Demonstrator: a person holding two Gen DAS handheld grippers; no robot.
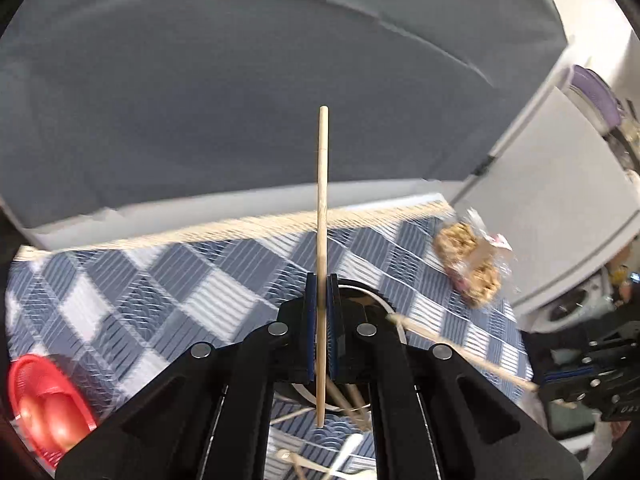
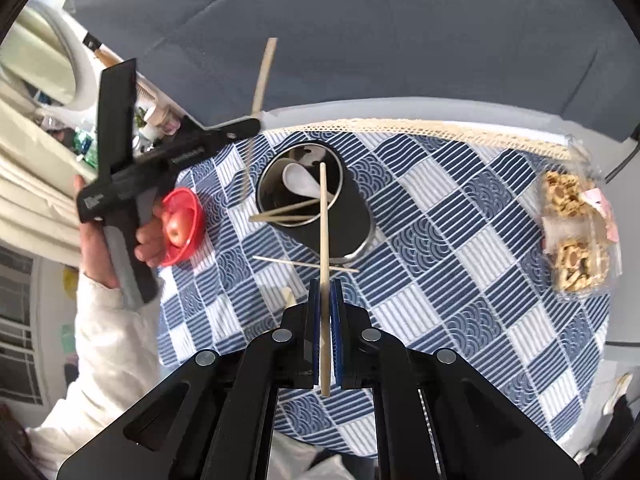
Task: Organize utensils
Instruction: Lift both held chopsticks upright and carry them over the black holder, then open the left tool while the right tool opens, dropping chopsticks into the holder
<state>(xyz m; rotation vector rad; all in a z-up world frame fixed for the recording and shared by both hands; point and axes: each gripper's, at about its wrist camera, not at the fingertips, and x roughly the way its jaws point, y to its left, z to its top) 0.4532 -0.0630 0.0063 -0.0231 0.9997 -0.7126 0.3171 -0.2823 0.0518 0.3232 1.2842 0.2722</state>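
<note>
My left gripper point(image 1: 321, 280) is shut on a wooden chopstick point(image 1: 323, 180) that stands up between its pads, above a black cup point(image 1: 384, 304) mostly hidden behind the fingers. My right gripper point(image 2: 325, 284) is shut on a second chopstick point(image 2: 323, 220) whose far end lies over the black cup point(image 2: 352, 220). That cup holds a white spoon point(image 2: 300, 180) and two chopsticks point(image 2: 288, 212). In the right wrist view the left gripper point(image 2: 258, 124), held by a hand, hangs at the cup's upper left with its chopstick point(image 2: 264, 76).
A loose chopstick point(image 2: 304, 264) lies on the blue-and-white checked cloth point(image 2: 460, 280) in front of the cup. A red bowl point(image 2: 188, 204) with round red fruit stands left of the cup. Wrapped snack packs point(image 2: 572, 232) lie at the right edge. A grey sofa fills the back.
</note>
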